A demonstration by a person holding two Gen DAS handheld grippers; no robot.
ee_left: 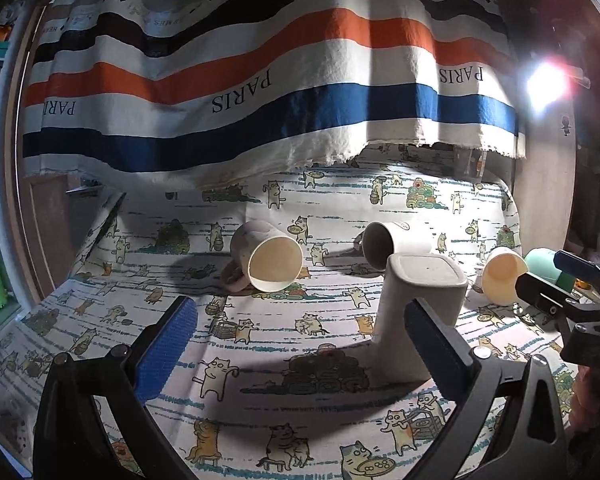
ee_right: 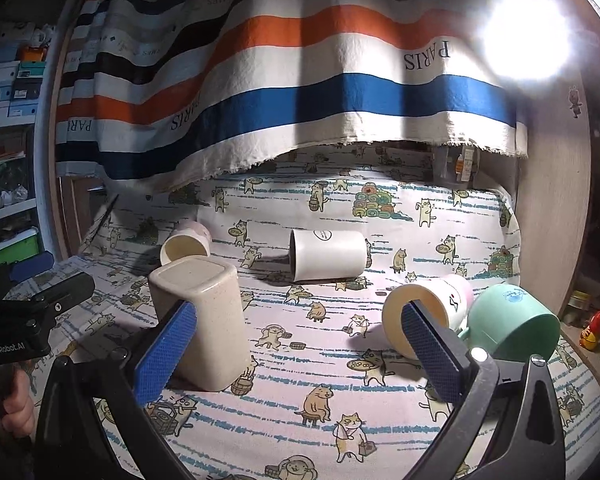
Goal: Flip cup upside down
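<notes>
A beige square cup [ee_left: 412, 312] [ee_right: 204, 320] stands upside down on the cat-print cloth, base up. My left gripper [ee_left: 300, 336] is open and empty, its right finger just in front of this cup. My right gripper [ee_right: 300, 340] is open and empty, with the beige cup behind its left finger. A pink mug [ee_left: 266, 258] [ee_right: 186, 242] lies on its side, mouth toward me. A white cup [ee_left: 392, 244] [ee_right: 328, 254] lies on its side. A pink-and-white cup [ee_left: 502, 276] [ee_right: 424, 320] lies on its side, behind my right finger. A green mug [ee_right: 512, 324] [ee_left: 548, 266] lies beside it.
A striped PARIS cloth [ee_left: 260, 92] hangs at the back over the table. A wooden wall [ee_right: 552, 200] bounds the right side, with a bright lamp [ee_right: 526, 36] above. Shelves with boxes [ee_right: 16, 76] stand at the left. The left gripper's body [ee_right: 32, 320] shows in the right wrist view.
</notes>
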